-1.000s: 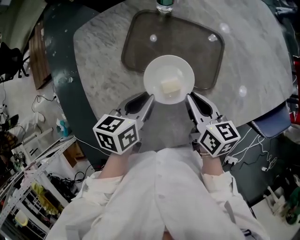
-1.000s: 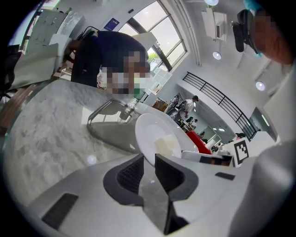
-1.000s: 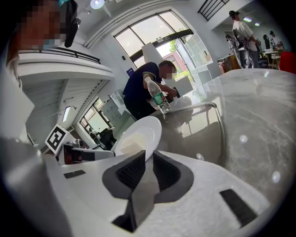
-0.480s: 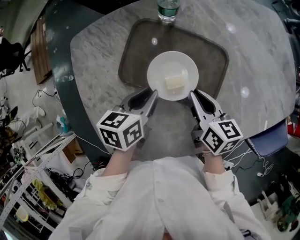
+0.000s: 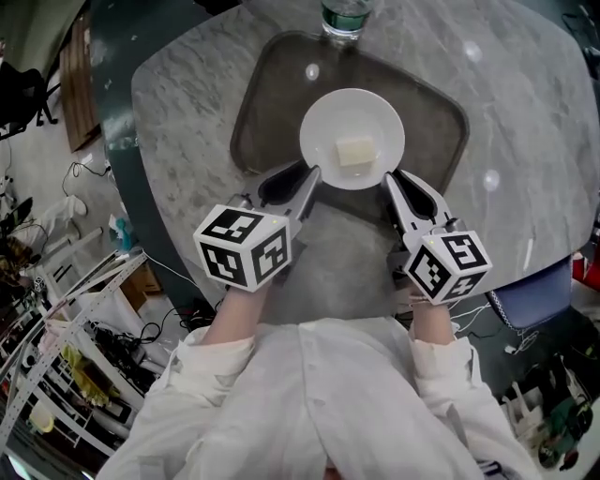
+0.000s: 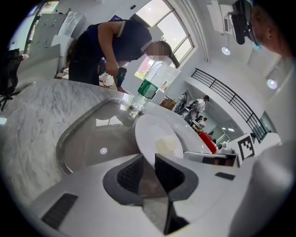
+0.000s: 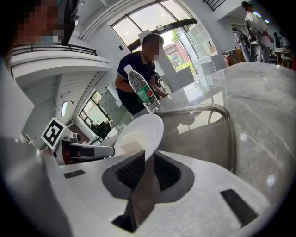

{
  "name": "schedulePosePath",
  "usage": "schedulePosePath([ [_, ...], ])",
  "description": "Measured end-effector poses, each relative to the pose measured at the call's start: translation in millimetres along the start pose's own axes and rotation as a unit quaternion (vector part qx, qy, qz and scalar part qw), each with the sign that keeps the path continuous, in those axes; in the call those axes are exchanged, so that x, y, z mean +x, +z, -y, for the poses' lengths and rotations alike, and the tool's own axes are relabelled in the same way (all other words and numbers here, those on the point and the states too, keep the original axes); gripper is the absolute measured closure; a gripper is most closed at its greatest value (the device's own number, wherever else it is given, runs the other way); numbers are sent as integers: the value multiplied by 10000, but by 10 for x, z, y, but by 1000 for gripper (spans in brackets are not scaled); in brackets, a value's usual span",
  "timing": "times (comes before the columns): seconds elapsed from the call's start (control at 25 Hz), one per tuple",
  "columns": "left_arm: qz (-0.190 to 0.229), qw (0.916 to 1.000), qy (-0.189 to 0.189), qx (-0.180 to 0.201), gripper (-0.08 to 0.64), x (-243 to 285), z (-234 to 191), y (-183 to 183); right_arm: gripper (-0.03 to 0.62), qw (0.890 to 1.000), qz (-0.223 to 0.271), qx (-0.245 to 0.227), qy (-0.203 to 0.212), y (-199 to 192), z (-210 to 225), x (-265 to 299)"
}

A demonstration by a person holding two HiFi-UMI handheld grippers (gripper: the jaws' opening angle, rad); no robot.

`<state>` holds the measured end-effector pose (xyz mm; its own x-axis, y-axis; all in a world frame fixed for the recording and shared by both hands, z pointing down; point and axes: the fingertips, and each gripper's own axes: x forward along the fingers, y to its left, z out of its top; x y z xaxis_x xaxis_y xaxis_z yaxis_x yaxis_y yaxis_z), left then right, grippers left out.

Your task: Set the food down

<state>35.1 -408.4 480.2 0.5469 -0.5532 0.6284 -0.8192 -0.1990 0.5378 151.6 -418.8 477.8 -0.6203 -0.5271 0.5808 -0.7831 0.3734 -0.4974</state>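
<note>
A white plate [image 5: 352, 139] carries a pale yellow block of food [image 5: 354, 152] and hangs over the dark tray [image 5: 251, 103] on the marble table [image 5: 187, 84]. My left gripper [image 5: 314, 174] is shut on the plate's near-left rim, and my right gripper [image 5: 388, 178] is shut on its near-right rim. The left gripper view has the rim of the plate [image 6: 155, 132] pinched between the jaws of the left gripper [image 6: 148, 163], with the food [image 6: 167, 146] just beyond. The right gripper view shows the right gripper [image 7: 147, 159] gripping the plate [image 7: 141, 129] the same way. I cannot tell whether the plate touches the tray.
A clear water bottle [image 5: 345, 17] with a green label stands at the tray's far edge. A person in a dark shirt [image 7: 138, 74] leans at the table's far side. The table's near edge lies just under my hands. Cluttered racks and cables [image 5: 66, 347] fill the floor at left.
Both grippers have carried the plate forward, away from my body, from the tray's near edge to over its middle. The grip on the rim is unchanged.
</note>
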Motion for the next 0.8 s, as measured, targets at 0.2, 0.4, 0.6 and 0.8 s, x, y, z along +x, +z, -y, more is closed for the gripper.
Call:
schedulePosePath([
  [0.2,-161,9999,27,-15,486,60,-61,-31,549,9999,-146,-21,-30,-33,22,80],
  [0.4,-287,9995,55,-136,485,121,-156,-73,548,9997,-209,-122,-76,-32,20,147],
  [0.6,-361,9992,96,-156,485,143,-152,-77,548,9991,-313,-231,-144,-34,45,159],
  [0.8,-452,9989,96,-116,483,150,-157,-104,510,9978,-447,-389,-300,-88,26,192],
])
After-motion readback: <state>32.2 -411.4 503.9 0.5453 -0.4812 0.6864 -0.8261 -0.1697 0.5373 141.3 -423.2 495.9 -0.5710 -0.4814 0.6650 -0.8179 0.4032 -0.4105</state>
